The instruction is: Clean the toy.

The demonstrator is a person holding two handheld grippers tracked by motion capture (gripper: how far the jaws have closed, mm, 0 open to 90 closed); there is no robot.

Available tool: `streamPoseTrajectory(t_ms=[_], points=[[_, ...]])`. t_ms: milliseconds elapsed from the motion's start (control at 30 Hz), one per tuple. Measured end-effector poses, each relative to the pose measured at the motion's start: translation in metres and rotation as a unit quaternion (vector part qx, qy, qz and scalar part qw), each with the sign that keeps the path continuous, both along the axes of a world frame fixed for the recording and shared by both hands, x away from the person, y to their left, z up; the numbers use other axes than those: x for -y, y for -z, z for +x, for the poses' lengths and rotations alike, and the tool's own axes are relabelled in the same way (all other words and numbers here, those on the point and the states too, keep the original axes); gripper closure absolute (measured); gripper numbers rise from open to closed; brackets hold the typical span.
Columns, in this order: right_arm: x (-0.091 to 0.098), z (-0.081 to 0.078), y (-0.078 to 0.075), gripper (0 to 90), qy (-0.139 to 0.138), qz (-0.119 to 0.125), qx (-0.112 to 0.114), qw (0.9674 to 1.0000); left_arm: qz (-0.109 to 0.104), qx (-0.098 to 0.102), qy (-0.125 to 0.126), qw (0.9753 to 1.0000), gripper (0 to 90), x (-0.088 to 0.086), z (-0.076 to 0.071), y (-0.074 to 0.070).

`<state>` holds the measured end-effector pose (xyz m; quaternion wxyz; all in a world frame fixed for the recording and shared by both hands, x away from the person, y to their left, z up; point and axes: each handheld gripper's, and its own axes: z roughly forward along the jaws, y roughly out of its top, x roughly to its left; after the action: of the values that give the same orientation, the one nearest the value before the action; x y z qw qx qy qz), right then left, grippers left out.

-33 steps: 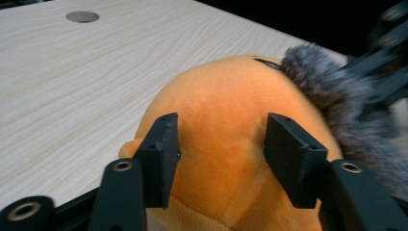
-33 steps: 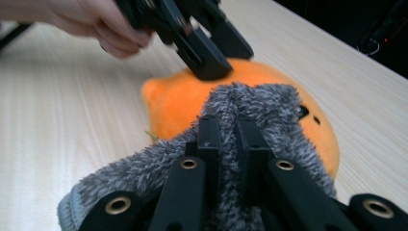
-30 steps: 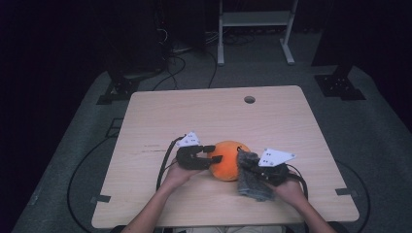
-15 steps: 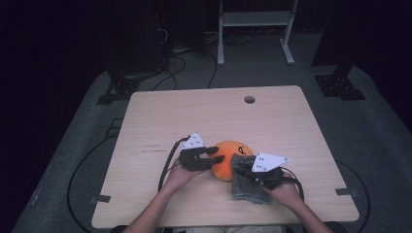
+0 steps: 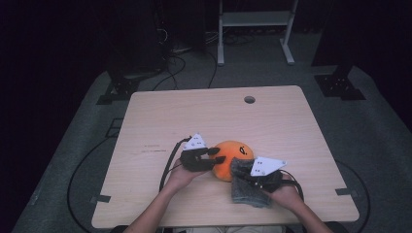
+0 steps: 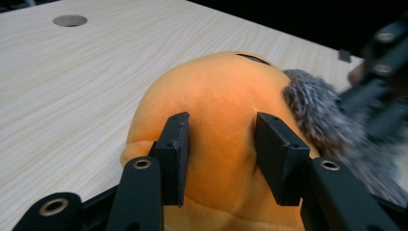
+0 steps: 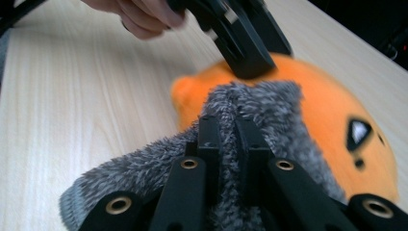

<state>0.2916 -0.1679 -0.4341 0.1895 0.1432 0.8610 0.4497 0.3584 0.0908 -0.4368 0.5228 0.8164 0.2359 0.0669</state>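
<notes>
- Pinching the orange plush toy (image 6: 216, 125) from both sides, the left gripper (image 6: 221, 154) has just closed its fingers (image 6: 174, 154) onto the soft body; the toy sits on the bench (image 5: 272, 116), near the person's edge.
- Clamped on a fold of the grey fuzzy cloth (image 7: 260, 115), the right gripper (image 7: 226, 144) holds it draped against the toy's side.
- Risk: the rounded, squashy plush could squirm out of the hard flat fingers if the cloth is tugged across it.
- Risk: the shaggy cloth may slip or bunch, since only a thin fold is caught.
- Smooth pale wood offers the toy little friction.
</notes>
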Motion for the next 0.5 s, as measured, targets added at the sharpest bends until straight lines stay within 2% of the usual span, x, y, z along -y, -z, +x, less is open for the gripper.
streamPoseTrajectory(t_ms=[67, 133, 200, 300, 333, 433, 500], points=[[0.010, 0.002, 0.002, 82.4, 0.019, -0.009, 0.002, 0.9998, -0.003, -0.005, 0.002, 1.0000, 57.6, -0.001, 0.001, 0.000], [0.020, 0.002, 0.003, 82.4, 0.038, -0.011, -0.008, 0.9992, -0.001, -0.004, 0.002, 1.0000, 57.7, -0.001, 0.001, 0.000], [0.025, 0.000, 0.002, 82.4, 0.041, 0.000, -0.009, 0.9991, 0.000, -0.002, 0.002, 1.0000, 57.8, 0.000, 0.001, 0.000], [0.018, -0.006, -0.003, 82.4, 0.012, 0.017, -0.007, 0.9998, 0.000, -0.002, 0.003, 1.0000, 58.1, 0.002, 0.001, 0.000], [0.010, -0.009, -0.005, 82.4, -0.007, 0.018, -0.002, 0.9998, 0.001, -0.002, 0.004, 1.0000, 58.2, 0.002, 0.001, 0.000], [-0.011, -0.011, -0.006, 82.4, -0.041, -0.003, 0.009, 0.9991, -0.002, -0.004, 0.007, 1.0000, 58.3, 0.002, 0.002, 0.001], [-0.021, -0.010, -0.004, 82.4, -0.051, -0.013, 0.011, 0.9986, -0.003, -0.005, 0.007, 1.0000, 58.3, 0.002, 0.002, 0.001]])
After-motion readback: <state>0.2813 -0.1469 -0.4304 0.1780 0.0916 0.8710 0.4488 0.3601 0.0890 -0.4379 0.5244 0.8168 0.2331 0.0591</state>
